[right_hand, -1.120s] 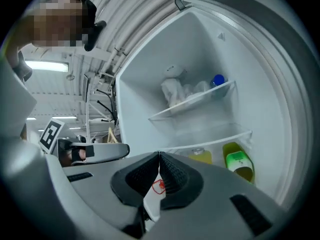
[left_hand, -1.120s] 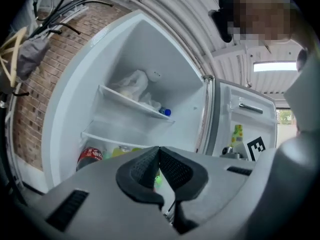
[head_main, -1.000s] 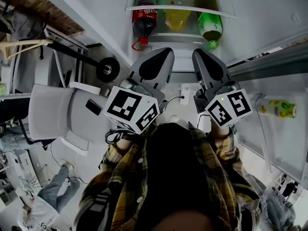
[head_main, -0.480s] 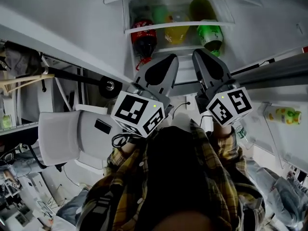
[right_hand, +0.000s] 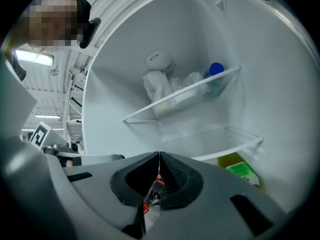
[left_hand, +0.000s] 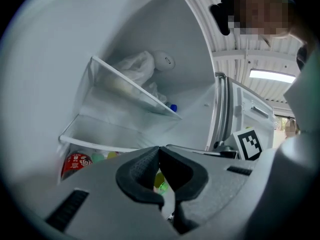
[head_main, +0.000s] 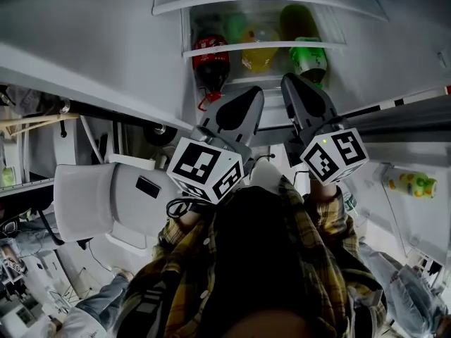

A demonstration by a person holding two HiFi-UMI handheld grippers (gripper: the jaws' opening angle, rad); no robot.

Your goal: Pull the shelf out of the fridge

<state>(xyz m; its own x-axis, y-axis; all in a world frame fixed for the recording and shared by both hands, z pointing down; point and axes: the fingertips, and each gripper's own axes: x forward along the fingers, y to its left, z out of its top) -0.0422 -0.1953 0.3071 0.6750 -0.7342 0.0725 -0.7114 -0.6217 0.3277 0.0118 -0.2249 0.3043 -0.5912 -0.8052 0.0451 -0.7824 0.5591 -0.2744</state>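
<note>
White-rimmed glass, the shelf (head_main: 264, 46) lies flat across the fridge (right_hand: 280, 94), its long front edge running side to side and facing the person. Only the gripper views show the crumpled plastic bag (right_hand: 157, 84) on the upper shelf (right_hand: 200, 90), and only the head view shows all the bottles (head_main: 211, 62) underneath. The left gripper (head_main: 255, 91) and right gripper (head_main: 290, 79) have their fingers pressed together, empty, just short of the shelf's edge and not touching it.

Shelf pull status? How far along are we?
Done: fridge is open, and both grippers point into it. In hand: nothing; left gripper and right gripper are shut, empty, short of the shelves. Left: grip the lower shelf above the bottles and slide it out; it sits fully in.
</note>
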